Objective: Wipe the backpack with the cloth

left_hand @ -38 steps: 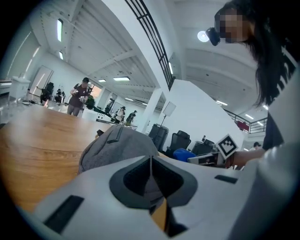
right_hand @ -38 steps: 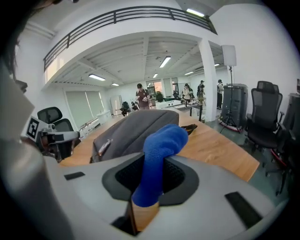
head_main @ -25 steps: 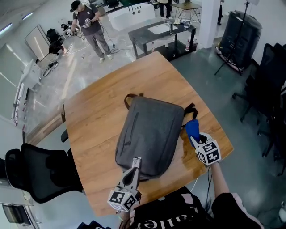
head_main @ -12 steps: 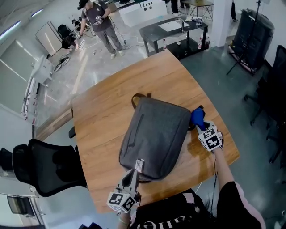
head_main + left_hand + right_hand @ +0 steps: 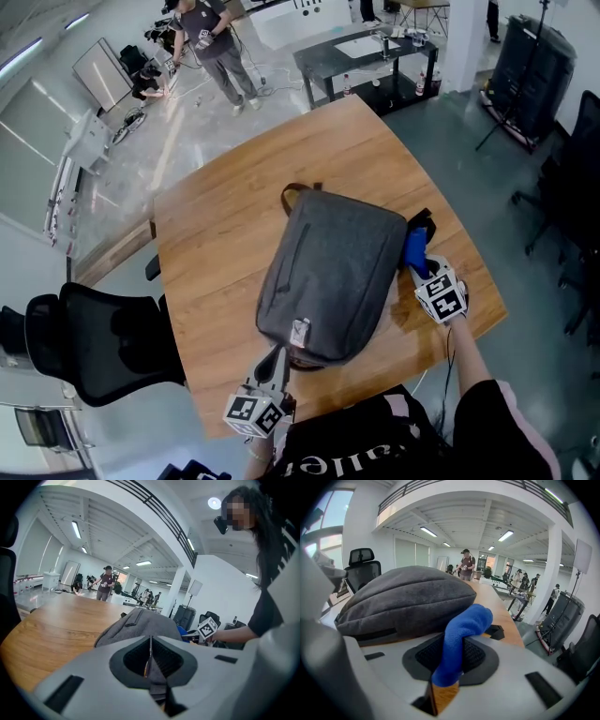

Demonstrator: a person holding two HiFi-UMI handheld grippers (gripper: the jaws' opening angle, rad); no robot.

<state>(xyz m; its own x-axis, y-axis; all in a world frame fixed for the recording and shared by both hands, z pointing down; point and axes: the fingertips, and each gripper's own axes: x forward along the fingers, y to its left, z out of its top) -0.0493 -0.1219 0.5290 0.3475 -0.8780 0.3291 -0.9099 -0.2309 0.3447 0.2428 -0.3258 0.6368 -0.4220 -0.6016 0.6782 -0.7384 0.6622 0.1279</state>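
Observation:
A grey backpack (image 5: 328, 272) lies flat on the round wooden table (image 5: 216, 225). My right gripper (image 5: 419, 265) is shut on a blue cloth (image 5: 415, 246), which presses against the backpack's right side near its black top strap. In the right gripper view the blue cloth (image 5: 461, 634) sticks up from between the jaws, next to the backpack (image 5: 408, 599). My left gripper (image 5: 296, 335) sits at the backpack's near edge. In the left gripper view its jaws are shut, with a grey strip of backpack fabric (image 5: 157, 681) between them and the backpack (image 5: 136, 625) just beyond.
A black office chair (image 5: 94, 347) stands at the table's left. A person (image 5: 211, 37) stands on the floor far behind. A dark table (image 5: 366, 56) and black equipment (image 5: 530, 66) are at the back right. The table edge runs close to the right gripper.
The right gripper has slid the blue cloth along the backpack's right side toward its top corner. The left gripper stays at the near edge.

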